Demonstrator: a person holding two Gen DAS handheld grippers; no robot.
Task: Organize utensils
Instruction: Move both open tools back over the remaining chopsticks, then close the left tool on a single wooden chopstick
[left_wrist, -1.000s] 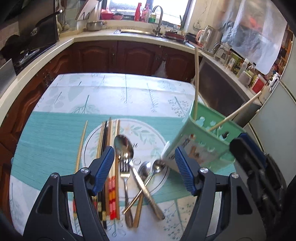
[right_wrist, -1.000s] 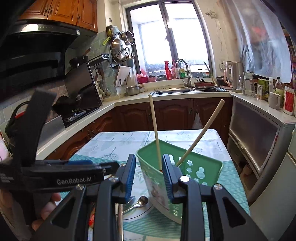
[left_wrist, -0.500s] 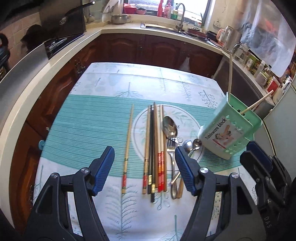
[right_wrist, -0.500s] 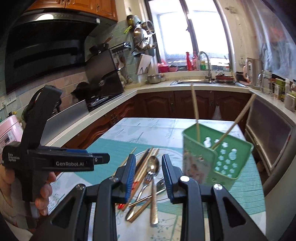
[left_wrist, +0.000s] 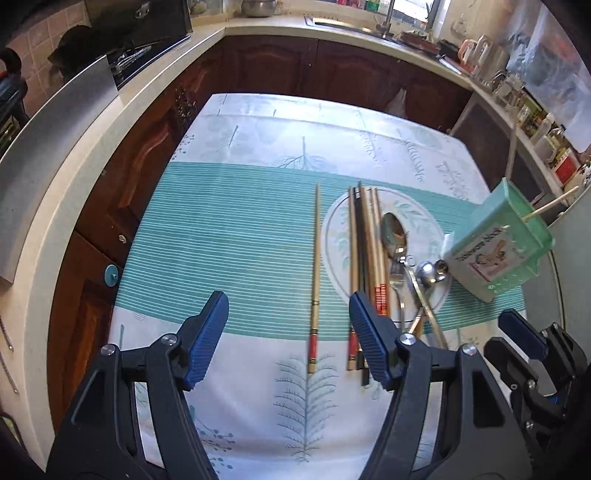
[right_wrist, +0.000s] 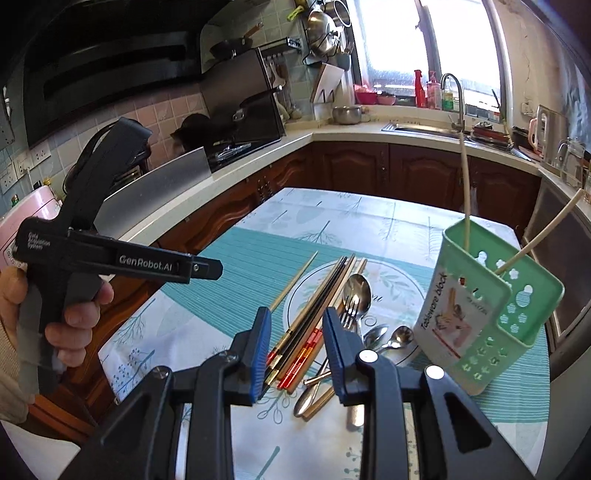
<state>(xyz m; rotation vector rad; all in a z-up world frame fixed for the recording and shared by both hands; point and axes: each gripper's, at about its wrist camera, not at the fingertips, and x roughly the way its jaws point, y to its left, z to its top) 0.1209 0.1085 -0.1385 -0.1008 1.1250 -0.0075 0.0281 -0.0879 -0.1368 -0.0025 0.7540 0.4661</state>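
Item: bundle of long wooden and black chopsticks with red-banded handles (right_wrist: 314, 314), lying flat on the patterned counter (left_wrist: 236, 236) across a round printed placemat, long axis running near to far. In my right-wrist view the handle ends sit just beyond and between the pads.

Right tongs (right_wrist: 297, 350): narrow and closing, nothing pressed between the pads yet. Nearer hand for the bundle, by my judgement.

Left tongs (left_wrist: 288, 336): wide, empty, above bare cloth. One stray light wooden chopstick (left_wrist: 315, 266) lies parallel, framed between the pads; bundle just right of them.

Destination: pale green perforated plastic utensil caddy (right_wrist: 495, 314), far right of the bundle, tilted, two plain sticks inside.

Also: steel spoons and fork (right_wrist: 354, 306), touching the bundle's right side; overlap unclear from here.
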